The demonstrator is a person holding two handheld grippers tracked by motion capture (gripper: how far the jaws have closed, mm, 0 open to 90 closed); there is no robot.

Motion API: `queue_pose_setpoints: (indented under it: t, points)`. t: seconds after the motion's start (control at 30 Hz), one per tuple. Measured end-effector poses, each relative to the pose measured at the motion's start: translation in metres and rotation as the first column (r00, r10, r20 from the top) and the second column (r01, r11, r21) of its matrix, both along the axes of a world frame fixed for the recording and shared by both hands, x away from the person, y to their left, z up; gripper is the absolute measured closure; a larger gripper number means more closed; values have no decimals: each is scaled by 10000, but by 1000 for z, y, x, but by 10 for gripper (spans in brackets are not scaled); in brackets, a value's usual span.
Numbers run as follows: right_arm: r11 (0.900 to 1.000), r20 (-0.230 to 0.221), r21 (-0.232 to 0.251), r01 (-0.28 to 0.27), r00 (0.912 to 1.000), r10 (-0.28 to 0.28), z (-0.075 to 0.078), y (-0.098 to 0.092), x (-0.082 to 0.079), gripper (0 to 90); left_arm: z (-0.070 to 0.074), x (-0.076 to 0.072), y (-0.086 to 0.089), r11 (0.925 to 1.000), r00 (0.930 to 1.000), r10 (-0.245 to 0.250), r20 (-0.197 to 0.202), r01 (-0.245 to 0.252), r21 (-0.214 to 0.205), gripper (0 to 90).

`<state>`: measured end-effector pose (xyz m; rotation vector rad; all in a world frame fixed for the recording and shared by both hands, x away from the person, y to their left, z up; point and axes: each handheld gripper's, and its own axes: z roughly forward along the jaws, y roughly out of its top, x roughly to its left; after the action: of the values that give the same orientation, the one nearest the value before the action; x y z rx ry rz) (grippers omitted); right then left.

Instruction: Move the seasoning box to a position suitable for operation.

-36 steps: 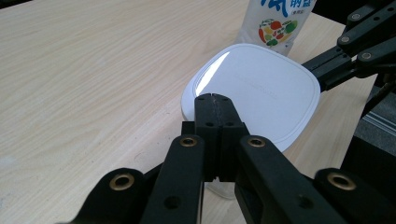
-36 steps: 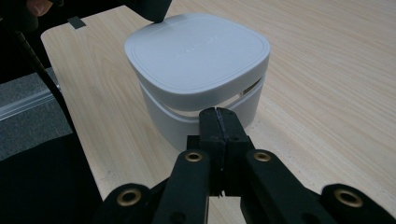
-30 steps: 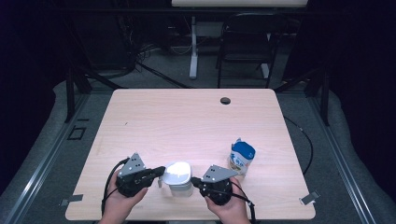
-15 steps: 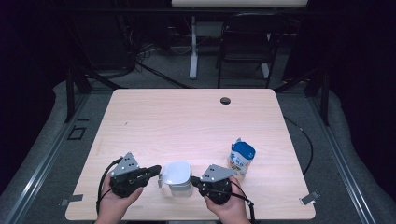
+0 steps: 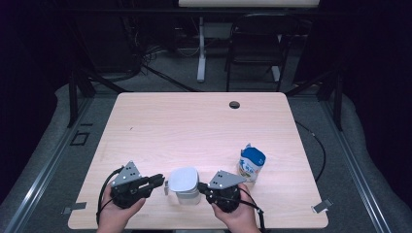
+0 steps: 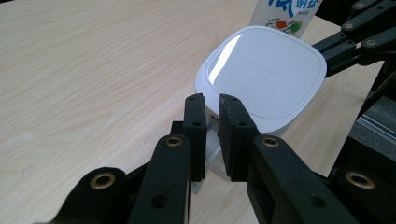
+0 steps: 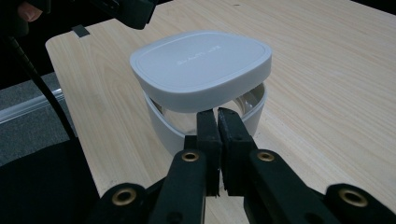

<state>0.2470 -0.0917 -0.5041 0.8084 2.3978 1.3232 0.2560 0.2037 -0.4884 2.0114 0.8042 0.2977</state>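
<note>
Hands: two, at the near edge of the table in the high view, one on each gripper.
Grippers: two.
Left gripper (image 5: 158, 180): at about 7 o'clock on the table (image 5: 194, 126), pointing toward 3 o'clock. In the left gripper view its jaws have just been opening; a narrow gap shows between the pads, with a small clear tab (image 6: 211, 122) at the container's side in that gap. The pads do not press on it, so this claw is parted and grips nothing.
Right gripper (image 5: 203, 190): at about 6 o'clock, pointing toward 9 o'clock. In the right gripper view its pads are pressed together on the near clear rim (image 7: 219, 112) under the lid, so this claw is clamped on the container.
Container (image 5: 183, 184): one, white with a rounded square lid, standing at 6 o'clock near the front edge, between the two grippers. The lid (image 7: 201, 65) sits tilted in the right gripper view, raised on the near side with the clear wall showing beneath.
Carton (image 5: 252, 165): one, blue and white, upright at about 5 o'clock, just beyond the right gripper.
Cable hole (image 5: 234, 104): one, dark and round, at 12 o'clock near the far edge.
Chair (image 5: 257, 46): one, dark, beyond the table at 1 o'clock.
</note>
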Motion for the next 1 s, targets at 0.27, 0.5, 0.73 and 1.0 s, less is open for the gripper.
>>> queue_pose_setpoints:
  t: [0.27, 0.5, 0.73, 1.0]
  points:
    - [10000, 53, 9, 6, 10000, -7, 1, 1, -1, 875, -7, 0, 14, 9992, 9989, 383, -281, -386, -111, 785]
    - [10000, 123, 74, -44, 9999, 43, 4, 3, -1, 874, -7, -1, 20, 9979, 9977, 620, -269, -624, -145, 762]
    - [9999, 136, 114, -48, 9999, 46, 4, 4, -1, 868, -9, -1, 22, 9978, 9972, 660, -349, -662, -40, 738]
    - [9999, 165, 101, -68, 9998, 66, 5, 5, 0, 867, -9, -1, 24, 9971, 9967, 751, -322, -754, -72, 715]
